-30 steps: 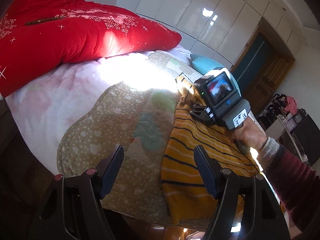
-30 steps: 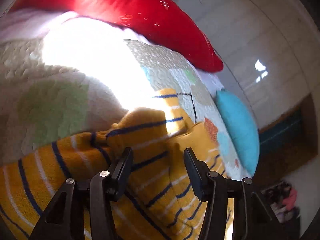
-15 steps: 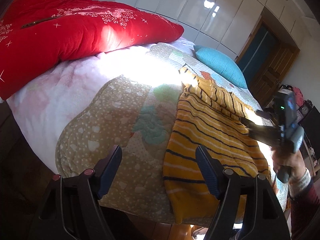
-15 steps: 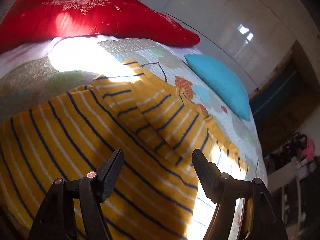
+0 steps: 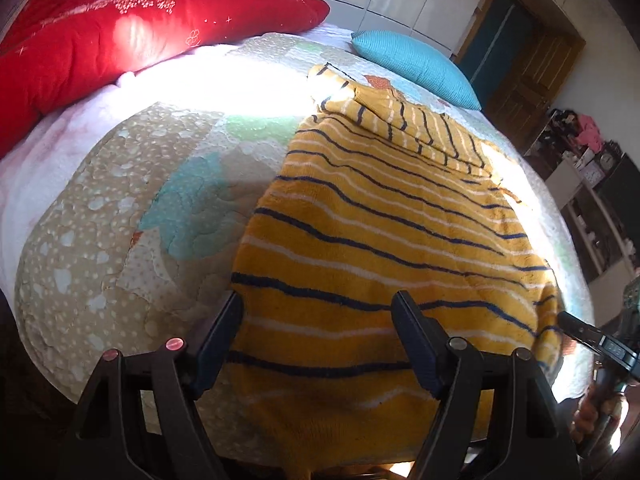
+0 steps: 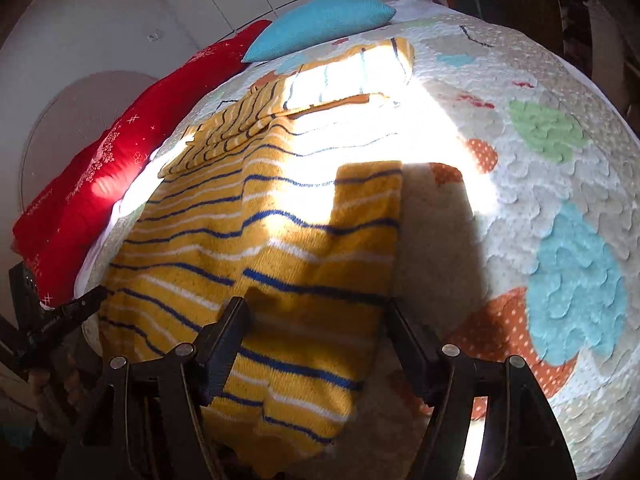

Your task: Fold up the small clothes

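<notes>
1. The left claw (image 5: 316, 344) is spread wide, empty, over the near hem at the lower middle of its frame; the right claw (image 6: 316, 344) is likewise spread and empty over the hem's other corner.
2. The yellow striped sweater (image 5: 380, 232) lies flat on the quilted bed (image 5: 120, 220), filling the centre and right of the left view, one sleeve (image 5: 420, 128) already folded across the chest further up.
3. Judged next step: grip both hem corners. Lower each claw so one finger slides under both layers.
4. Lift evenly and carry the hem toward the collar, near the blue pillow (image 5: 416, 64) at upper right, keeping the edges aligned.
</notes>
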Available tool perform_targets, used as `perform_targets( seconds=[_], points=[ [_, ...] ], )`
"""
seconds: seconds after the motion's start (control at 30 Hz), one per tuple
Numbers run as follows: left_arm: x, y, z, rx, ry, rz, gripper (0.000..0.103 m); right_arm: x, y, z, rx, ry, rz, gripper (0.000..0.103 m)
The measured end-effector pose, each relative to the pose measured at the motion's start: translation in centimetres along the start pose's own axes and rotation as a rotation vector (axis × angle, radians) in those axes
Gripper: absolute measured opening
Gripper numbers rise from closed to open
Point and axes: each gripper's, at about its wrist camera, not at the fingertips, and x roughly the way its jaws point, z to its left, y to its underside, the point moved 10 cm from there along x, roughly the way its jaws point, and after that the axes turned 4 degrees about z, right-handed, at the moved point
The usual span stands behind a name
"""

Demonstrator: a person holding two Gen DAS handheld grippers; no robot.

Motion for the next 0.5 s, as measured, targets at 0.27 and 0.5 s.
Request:
perform_targets(
  seconds=[0.27, 0.5],
  points=[
    [-0.9, 0.9, -1.3, 0.087, -0.039, 0.05, 0.006, 0.0, 3.8, 2.8, -0.061, 0.075, -0.065, 0.013],
    [-3.2, 2.5, -0.5, 0.067, -0.054, 0.058, 0.003, -2.3, 5.8, -0.7, 0.071, 0.007, -0.011, 0.011]
  ],
)
